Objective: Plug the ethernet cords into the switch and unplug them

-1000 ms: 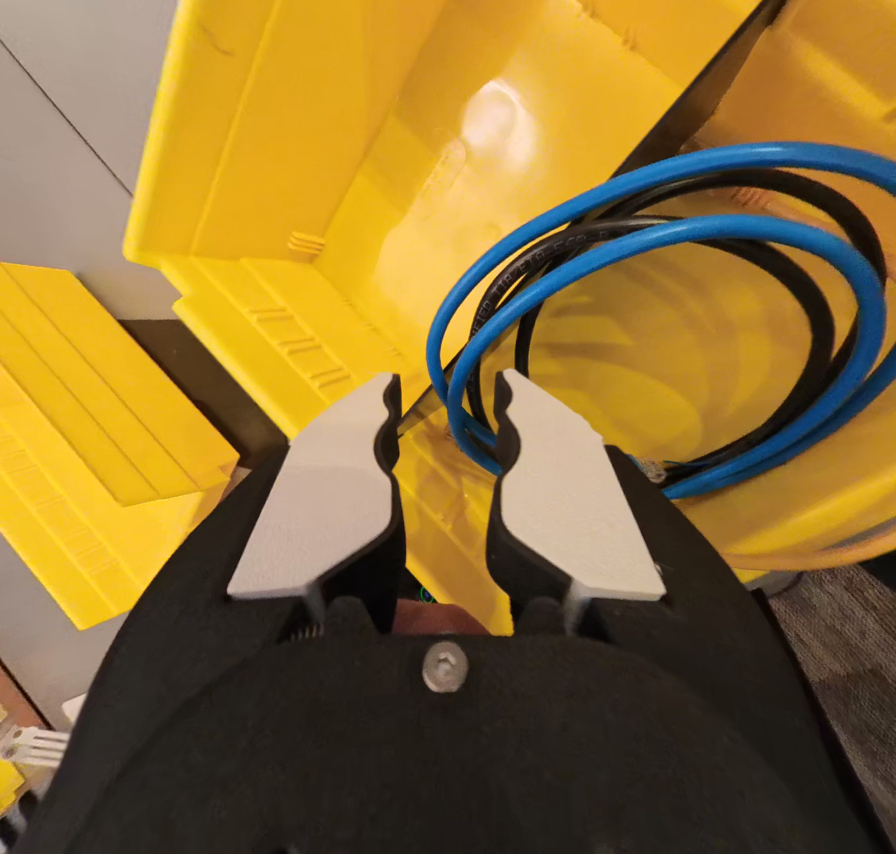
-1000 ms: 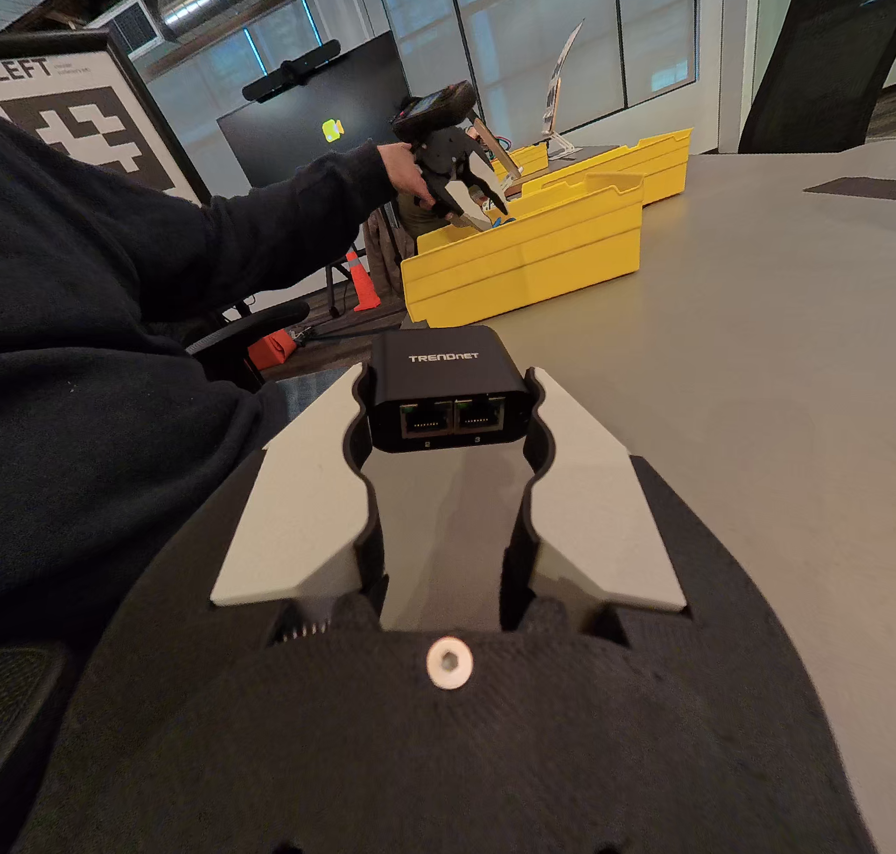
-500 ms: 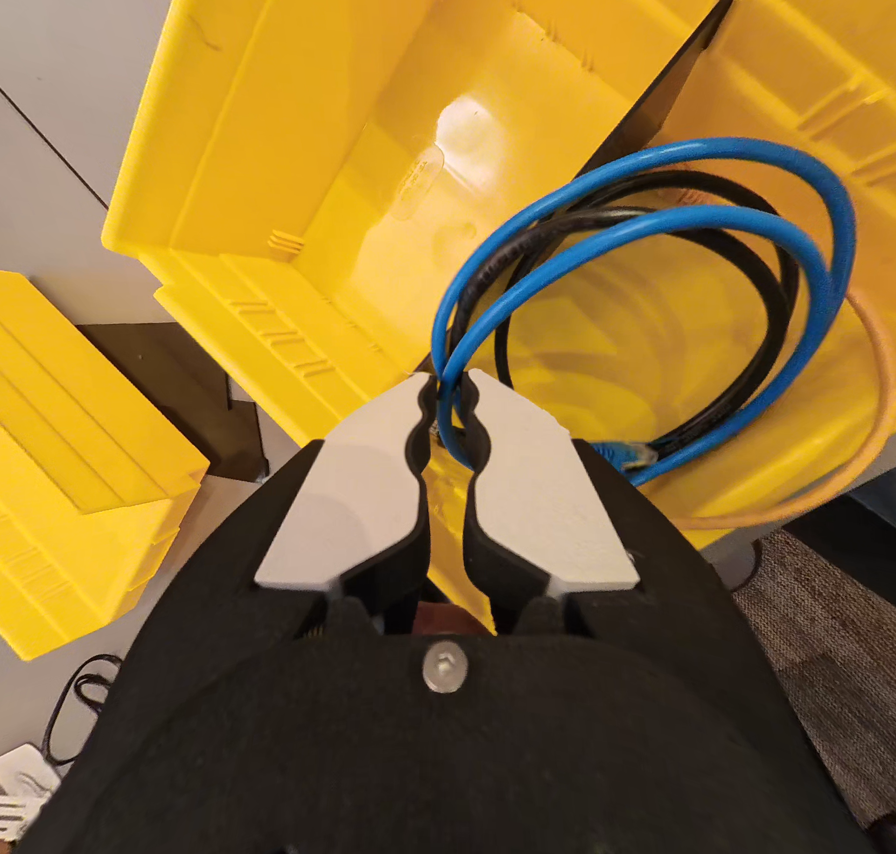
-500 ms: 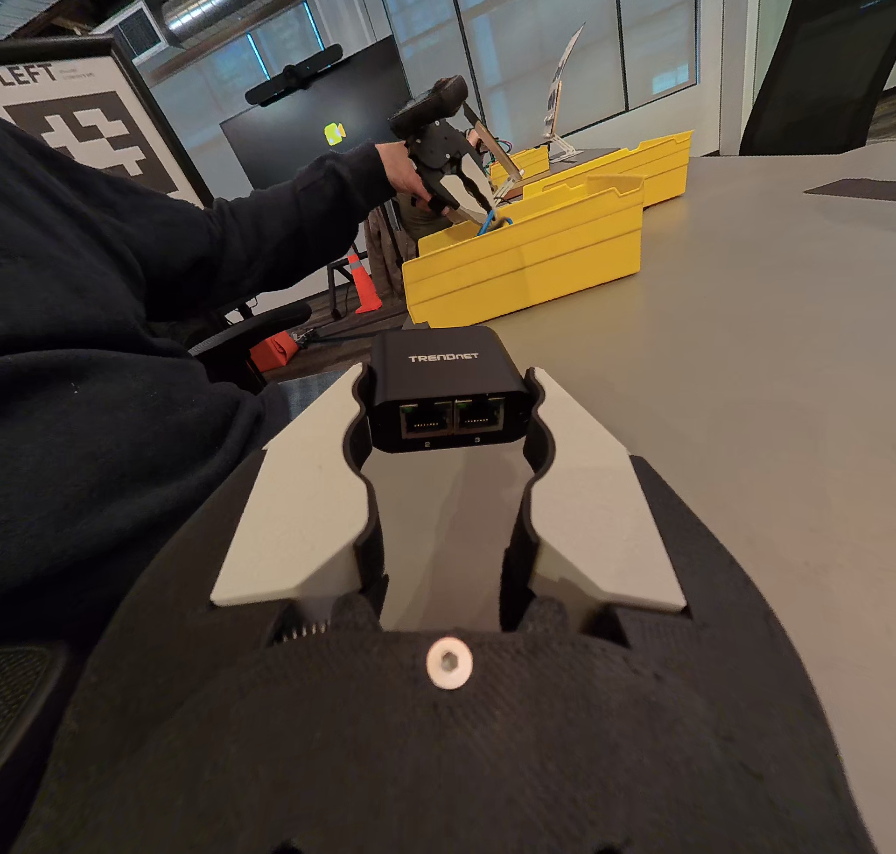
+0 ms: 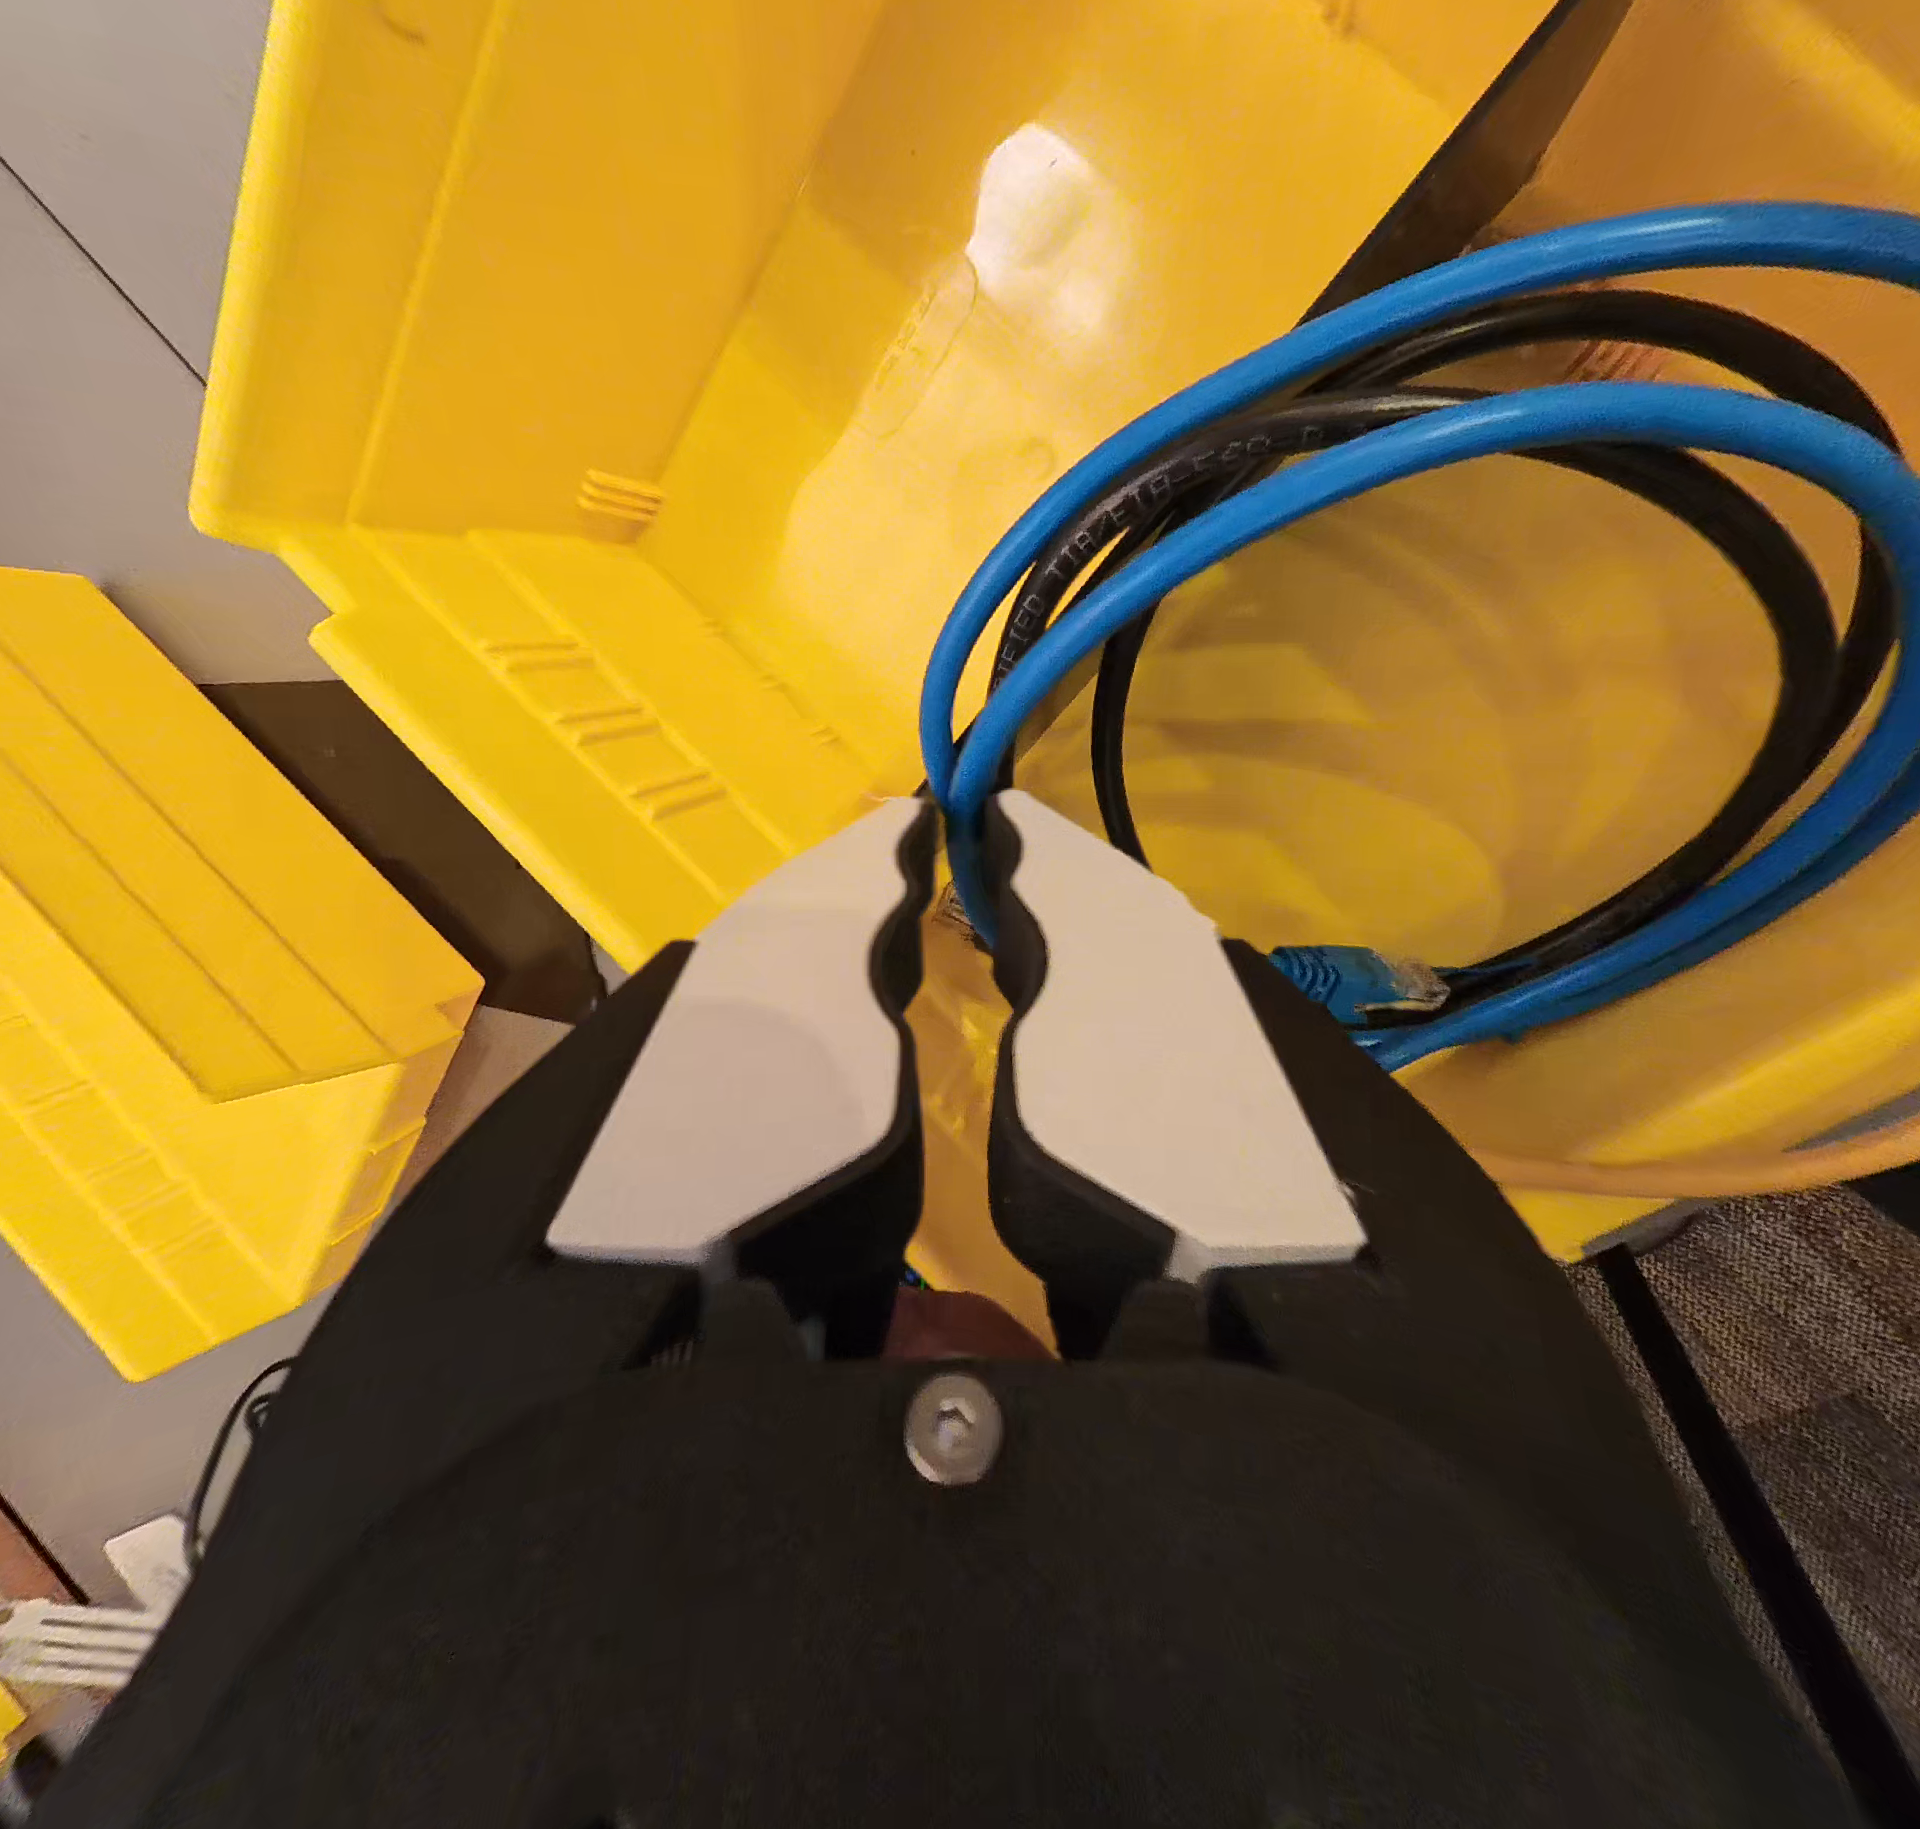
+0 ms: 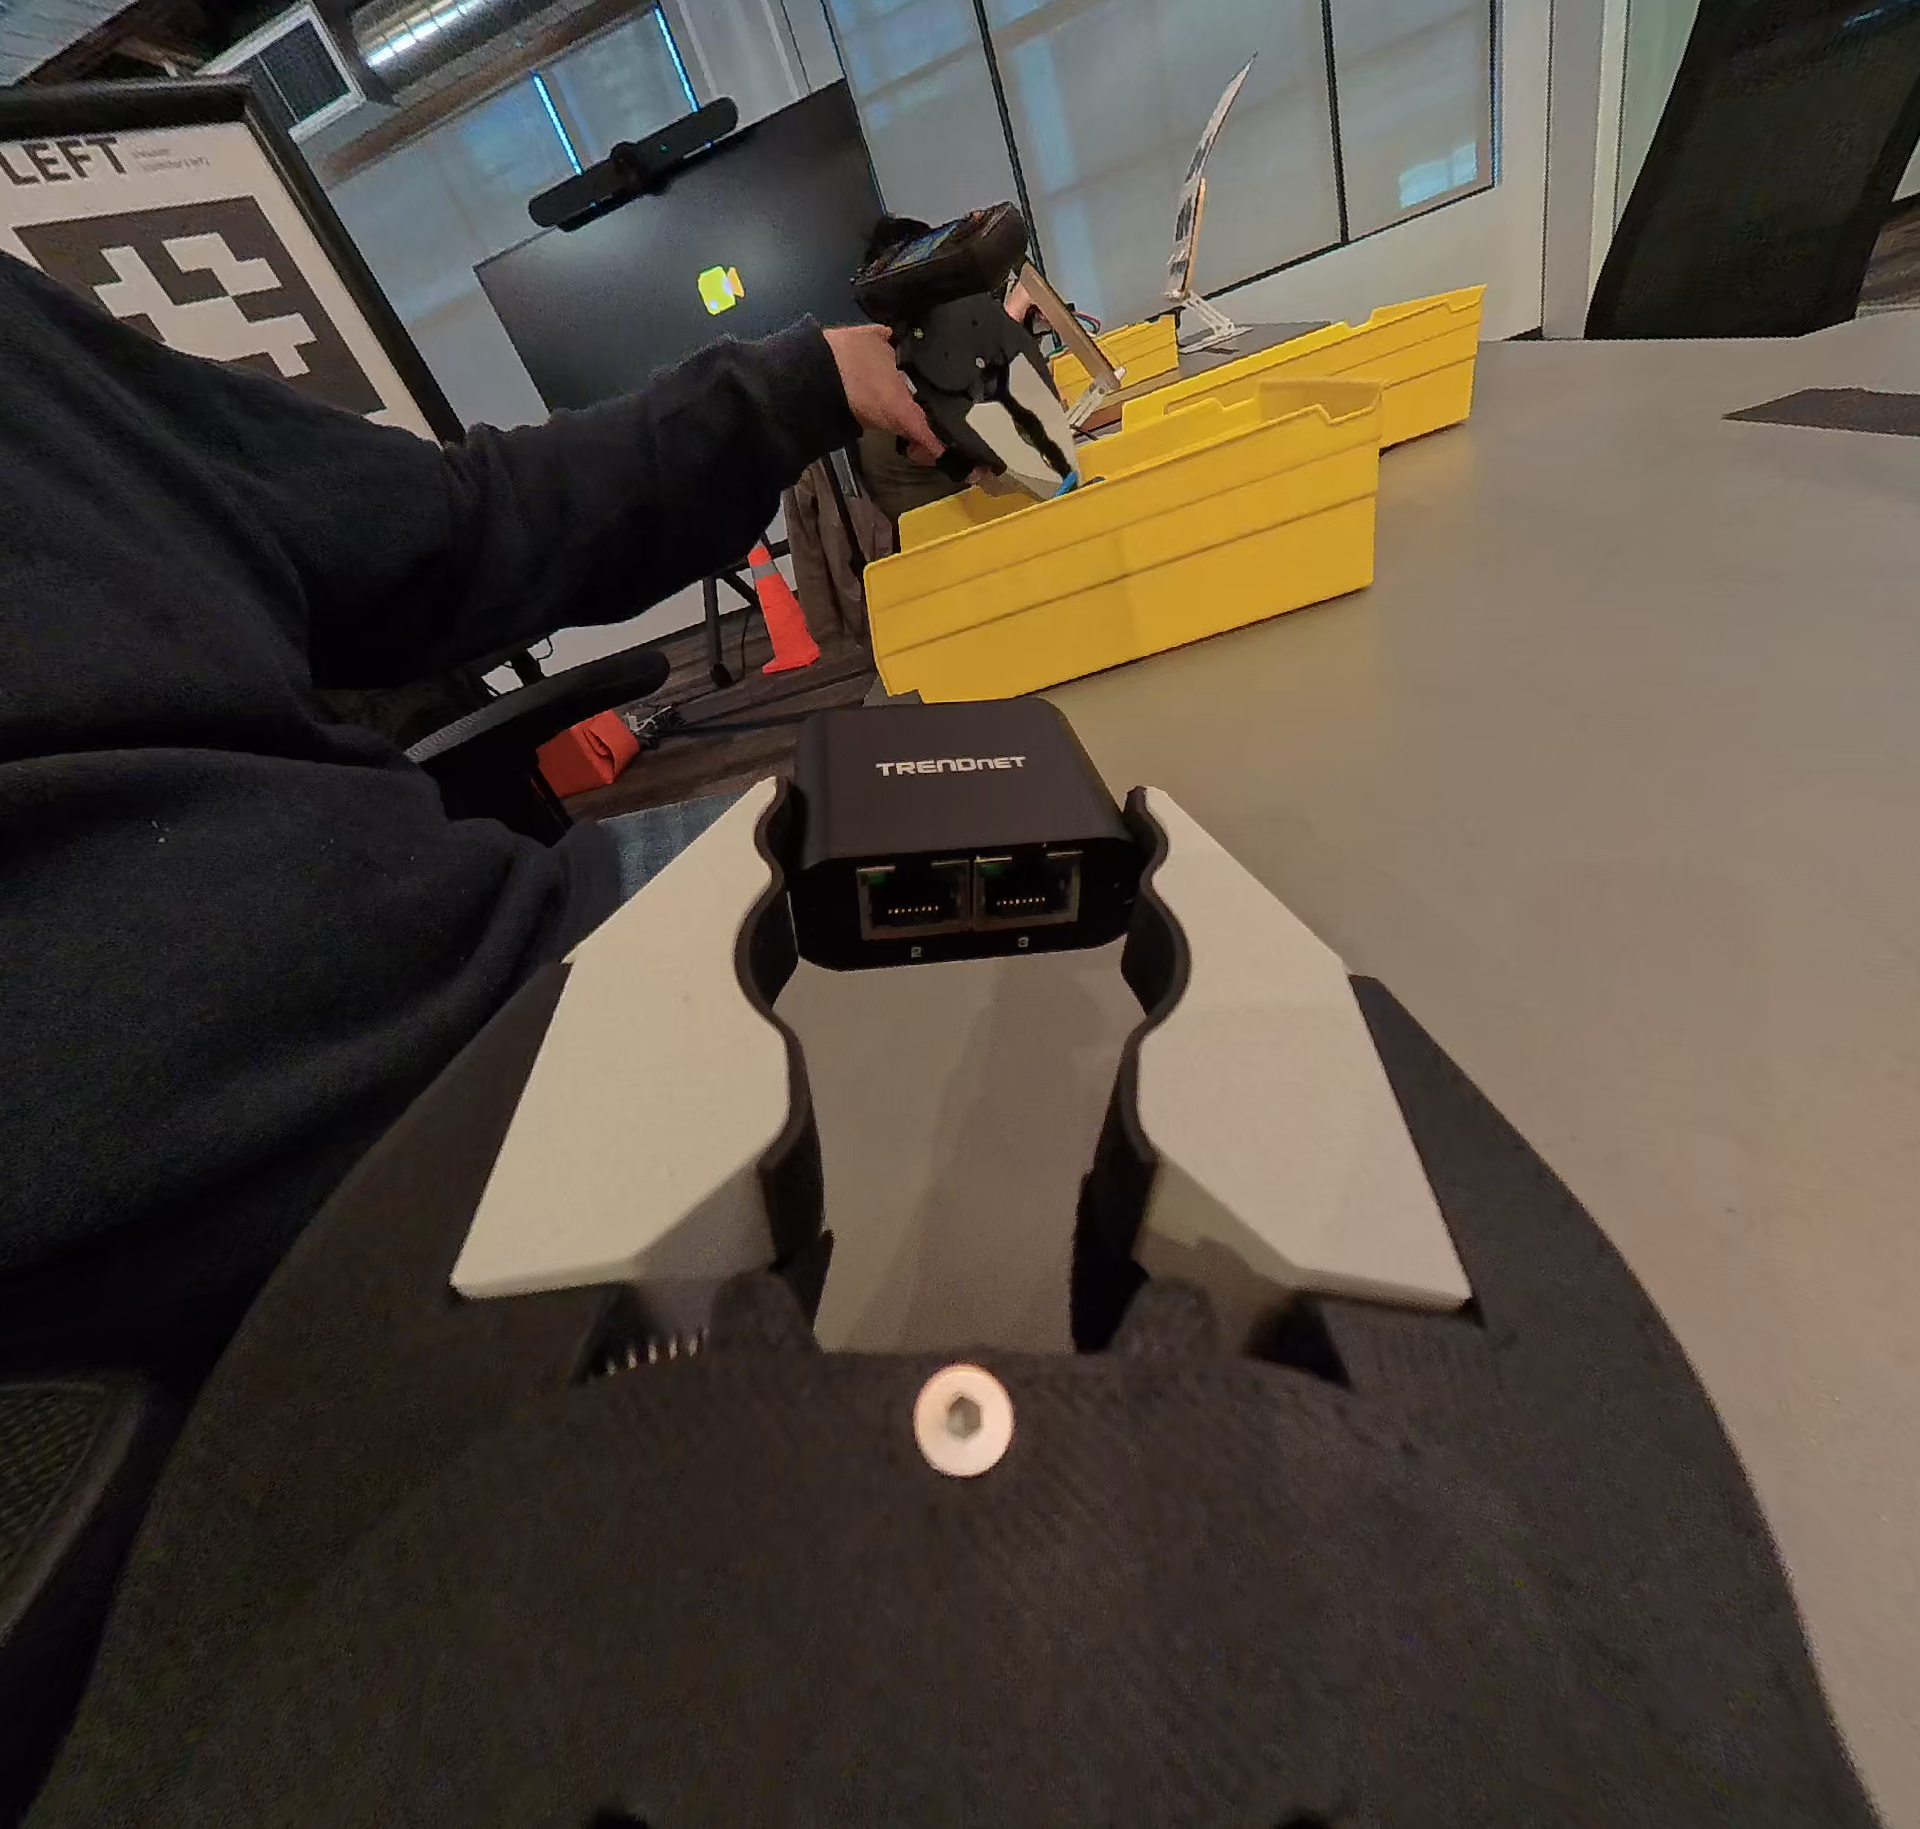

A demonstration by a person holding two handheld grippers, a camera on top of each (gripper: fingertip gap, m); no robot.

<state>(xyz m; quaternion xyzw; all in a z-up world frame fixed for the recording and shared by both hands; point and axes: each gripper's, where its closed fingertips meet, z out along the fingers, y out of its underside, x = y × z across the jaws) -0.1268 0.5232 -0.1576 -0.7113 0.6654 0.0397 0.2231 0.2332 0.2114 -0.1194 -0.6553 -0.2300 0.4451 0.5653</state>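
Note:
My left gripper is shut on a loop of the blue ethernet cord, which lies coiled with a black cord in a yellow bin. The blue cord's plug lies loose at the coil's lower edge. My right gripper is shut on the small black switch and holds it by its sides just above the grey table, its two empty ports facing the camera. The left gripper also shows far off in the right wrist view, tips down in the bin.
A second yellow bin sits left of the first, and it shows behind it in the right wrist view. A tan cable runs along the bin's lower right edge. A person's dark sleeve fills the left of the right wrist view. One gripper's finger ends stand about 50 cm off the other's.
My left gripper's jaws were open around the blue cord and have closed on it. The right gripper and the switch have not moved.

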